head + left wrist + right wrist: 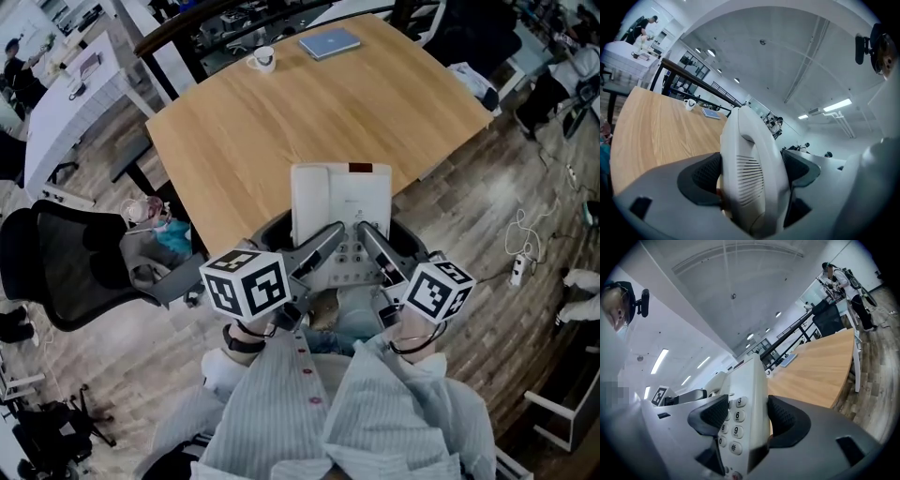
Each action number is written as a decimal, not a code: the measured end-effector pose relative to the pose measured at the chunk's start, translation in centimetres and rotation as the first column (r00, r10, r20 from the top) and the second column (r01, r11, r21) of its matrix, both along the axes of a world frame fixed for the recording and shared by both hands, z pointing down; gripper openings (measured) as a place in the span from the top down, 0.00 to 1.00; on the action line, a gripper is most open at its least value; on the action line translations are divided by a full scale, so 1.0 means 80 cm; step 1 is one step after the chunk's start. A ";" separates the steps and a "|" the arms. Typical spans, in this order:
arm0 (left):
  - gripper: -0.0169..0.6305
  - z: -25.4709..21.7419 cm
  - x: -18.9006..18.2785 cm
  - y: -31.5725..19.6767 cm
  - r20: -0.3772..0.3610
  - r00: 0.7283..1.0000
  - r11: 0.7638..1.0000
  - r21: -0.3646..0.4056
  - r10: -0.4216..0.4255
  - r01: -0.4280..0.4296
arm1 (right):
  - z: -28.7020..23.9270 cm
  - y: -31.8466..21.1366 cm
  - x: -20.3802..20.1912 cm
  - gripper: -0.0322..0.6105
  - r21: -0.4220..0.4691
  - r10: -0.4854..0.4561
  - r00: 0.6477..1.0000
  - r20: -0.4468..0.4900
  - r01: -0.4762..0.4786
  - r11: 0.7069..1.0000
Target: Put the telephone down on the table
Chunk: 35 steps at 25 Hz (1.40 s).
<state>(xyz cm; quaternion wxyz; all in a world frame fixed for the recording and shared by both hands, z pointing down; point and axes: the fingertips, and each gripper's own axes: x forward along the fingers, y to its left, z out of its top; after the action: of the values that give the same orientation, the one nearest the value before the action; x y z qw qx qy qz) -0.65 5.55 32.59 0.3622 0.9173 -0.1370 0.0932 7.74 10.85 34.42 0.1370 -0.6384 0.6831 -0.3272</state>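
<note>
While telephone hangs over bench near edge, left gripper and right gripper each pinch it; set-down and release pending.

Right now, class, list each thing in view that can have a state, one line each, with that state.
White push-button desk telephone: clamped at both sides, at the table's near edge.
Left gripper: shut on the telephone's handset side.
Right gripper: shut on its keypad side.
White mug: upright on the light wooden table.
Blue notebook: closed, lying flat.
</note>
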 end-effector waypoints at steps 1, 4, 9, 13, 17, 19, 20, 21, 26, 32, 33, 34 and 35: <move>0.33 -0.002 0.009 -0.008 0.000 1.000 1.000 -0.002 -0.020 0.020 | -0.002 -0.010 0.011 0.53 -0.001 -0.018 1.000 0.001 0.018 1.000; 0.33 -0.006 0.036 -0.027 0.004 0.996 0.996 -0.009 -0.084 0.084 | -0.007 -0.036 0.041 0.53 -0.005 -0.082 0.997 0.003 0.082 0.997; 0.33 -0.012 0.074 -0.049 0.008 0.986 0.986 -0.008 -0.169 0.169 | -0.012 -0.068 0.084 0.53 -0.004 -0.169 0.986 0.009 0.169 0.986; 0.33 -0.014 0.096 -0.064 0.011 0.967 0.967 -0.011 -0.254 0.254 | -0.014 -0.093 0.110 0.53 -0.009 -0.257 0.966 0.011 0.257 0.966; 0.33 -0.014 0.116 -0.080 0.009 0.946 0.946 -0.009 -0.323 0.323 | -0.014 -0.117 0.132 0.53 -0.008 -0.327 0.945 0.013 0.327 0.945; 0.33 -0.011 0.120 -0.081 0.005 0.935 0.935 -0.010 -0.355 0.355 | -0.012 -0.123 0.137 0.53 -0.008 -0.359 0.933 0.010 0.359 0.933; 0.33 -0.009 0.121 -0.082 0.004 0.929 0.929 -0.009 -0.370 0.370 | -0.010 -0.125 0.138 0.53 -0.008 -0.374 0.927 0.010 0.374 0.927; 0.33 -0.008 0.122 -0.082 0.004 0.924 0.924 -0.009 -0.383 0.383 | -0.008 -0.127 0.140 0.53 -0.009 -0.387 0.922 0.011 0.387 0.922; 0.33 0.000 0.129 -0.093 0.005 0.900 0.900 -0.017 -0.435 0.435 | -0.001 -0.144 0.147 0.53 -0.020 -0.439 0.899 0.012 0.439 0.898; 0.33 0.004 0.134 -0.135 0.014 0.884 0.884 -0.031 -0.467 0.467 | 0.004 -0.190 0.153 0.53 -0.035 -0.466 0.885 0.028 0.466 0.884; 0.33 0.003 0.135 -0.143 0.016 0.882 0.882 -0.032 -0.470 0.470 | 0.003 -0.198 0.154 0.53 -0.036 -0.469 0.883 0.031 0.470 0.882; 0.33 0.002 0.136 -0.151 0.016 0.881 0.880 -0.033 -0.474 0.474 | 0.002 -0.207 0.155 0.53 -0.036 -0.471 0.882 0.031 0.472 0.881; 0.33 0.000 0.136 -0.160 0.014 0.879 0.878 -0.032 -0.477 0.477 | 0.000 -0.216 0.155 0.53 -0.034 -0.472 0.881 0.030 0.473 0.880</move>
<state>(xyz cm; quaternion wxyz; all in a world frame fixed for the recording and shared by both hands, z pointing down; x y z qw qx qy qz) 10.25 -7.25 32.62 0.3895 0.8486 -0.3578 0.0064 20.18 -6.46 34.45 0.0473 -0.4518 0.8098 -0.3711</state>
